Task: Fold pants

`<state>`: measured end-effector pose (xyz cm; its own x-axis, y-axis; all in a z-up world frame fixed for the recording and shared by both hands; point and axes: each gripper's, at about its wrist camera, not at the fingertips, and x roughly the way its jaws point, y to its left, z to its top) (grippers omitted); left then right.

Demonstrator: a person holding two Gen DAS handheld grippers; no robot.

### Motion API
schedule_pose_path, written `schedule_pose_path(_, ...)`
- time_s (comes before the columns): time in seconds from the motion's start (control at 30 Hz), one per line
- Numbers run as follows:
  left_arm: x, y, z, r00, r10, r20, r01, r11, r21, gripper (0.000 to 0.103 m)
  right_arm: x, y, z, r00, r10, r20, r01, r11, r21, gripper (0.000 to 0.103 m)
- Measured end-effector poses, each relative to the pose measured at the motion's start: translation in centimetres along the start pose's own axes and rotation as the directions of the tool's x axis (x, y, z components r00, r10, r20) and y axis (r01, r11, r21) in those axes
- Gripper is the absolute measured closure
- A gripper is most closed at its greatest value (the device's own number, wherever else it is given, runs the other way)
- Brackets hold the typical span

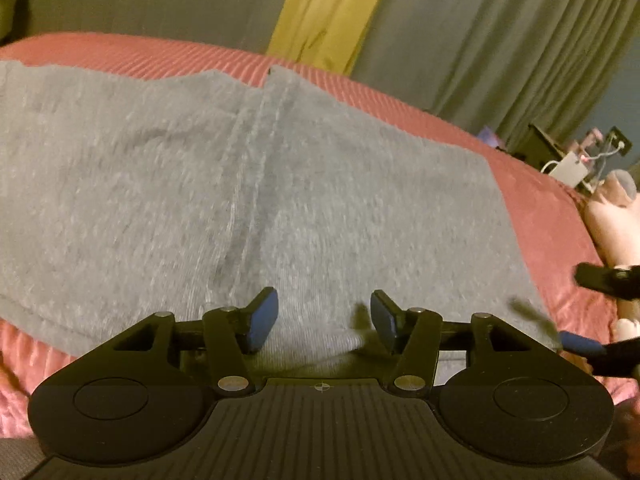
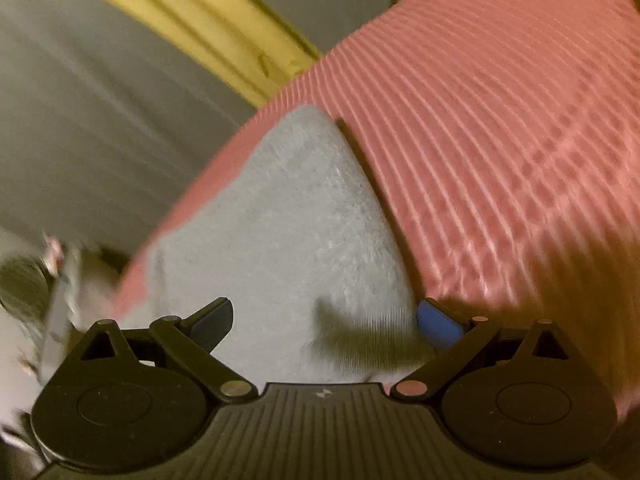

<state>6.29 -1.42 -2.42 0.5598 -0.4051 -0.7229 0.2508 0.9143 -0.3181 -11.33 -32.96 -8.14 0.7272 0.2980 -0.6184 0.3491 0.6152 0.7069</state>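
1. While the grey pants (image 1: 256, 184) lie spread flat on the bed, their far edge sits just short of the bed's far side, where a strip of pink ribbed bedspread (image 1: 132, 54) shows in front of grey curtains (image 1: 480, 40) and a yellow curtain (image 1: 328, 8).
2. To the right of the pants, the bedspread is bare as far as the bed's edge, beyond which a cluttered corner with a white box (image 1: 570, 168) and cables stands; that side offers open room.
3. In the left wrist view the left tool (image 1: 320, 322) stands partly open over the near hem of the pants, its blue pads apart with cloth lying between and below them; the pads do not press on the cloth.
4. In the right wrist view the right tool (image 2: 328, 326) stands wide over the right edge of the pants (image 2: 280, 232), one pad above the grey cloth and the other above the bedspread (image 2: 500, 140); it grips nothing.
5. At the right of the left wrist view the right tool (image 1: 592, 312) appears beside the pants' right edge, blurred.
6. No brand, label or writing can be read.
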Motion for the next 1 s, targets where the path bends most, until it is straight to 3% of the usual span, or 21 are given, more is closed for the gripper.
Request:
schedule_pose_path(0.07, -0.1, 0.1, 0.1, 1.0, -0.007, 0.007, 0.008, 1.0, -0.023, 0.044, -0.8, 0.3, -0.7, 0.998, 0.06, -0.017, -0.059, 0.998, 0.027, 0.004)
schedule_pose_path(0.13, 0.0, 0.4, 0.0, 1.0, -0.023, 0.007, 0.023, 0.998, -0.05, 0.044, -0.8, 0.4, -1.6, 0.984, 0.163, -0.067, -0.157, 0.983, 0.094, 0.004)
schedule_pose_path(0.2, -0.2, 1.3, 0.0, 0.999, -0.036, 0.01, 0.037, 0.996, -0.078, 0.044, -0.3, 0.7, -2.3, 0.974, 0.209, -0.088, -0.198, 0.973, 0.117, 0.004)
schedule_pose_path(0.37, -0.3, 2.1, 0.2, 0.999, -0.037, 0.011, 0.037, 0.995, -0.093, 0.045, 2.1, 0.5, -2.8, 0.986, 0.137, -0.097, -0.127, 0.987, 0.097, 0.004)
schedule_pose_path(0.4, -0.3, 2.3, 0.2, 0.999, -0.036, 0.013, 0.037, 0.994, -0.098, 0.045, 1.9, 0.5, -2.6, 0.991, 0.118, -0.067, -0.113, 0.991, 0.076, 0.004)
schedule_pose_path(0.47, -0.5, 2.6, 0.2, 0.999, -0.039, 0.013, 0.041, 0.992, -0.118, 0.046, 0.3, 0.7, -2.2, 0.997, 0.03, 0.073, -0.032, 0.999, 0.021, 0.005)
schedule_pose_path(0.5, -0.6, 2.8, 0.2, 0.999, -0.042, 0.016, 0.044, 0.99, -0.132, 0.046, 0.0, 0.4, -1.9, 0.995, 0.0, 0.095, -0.003, 1.0, 0.024, 0.006)
schedule_pose_path(0.57, -0.8, 3.4, 0.2, 0.998, -0.05, 0.023, 0.053, 0.986, -0.161, 0.047, 0.0, -0.1, -1.6, 0.998, 0.009, 0.06, -0.012, 0.998, 0.054, 0.007)
schedule_pose_path(0.83, -2.2, 5.6, 0.4, 0.995, -0.054, 0.082, 0.075, 0.957, -0.281, 0.047, -0.3, 3.3, -1.6, 1.0, 0.012, 0.018, -0.01, 0.995, -0.095, 0.005)
schedule_pose_path(1.0, -1.6, 7.1, 0.6, 0.992, -0.1, 0.083, 0.123, 0.926, -0.357, 0.045, -0.9, 3.8, -0.8, 0.991, 0.122, -0.047, -0.126, 0.987, -0.1, 0.004)
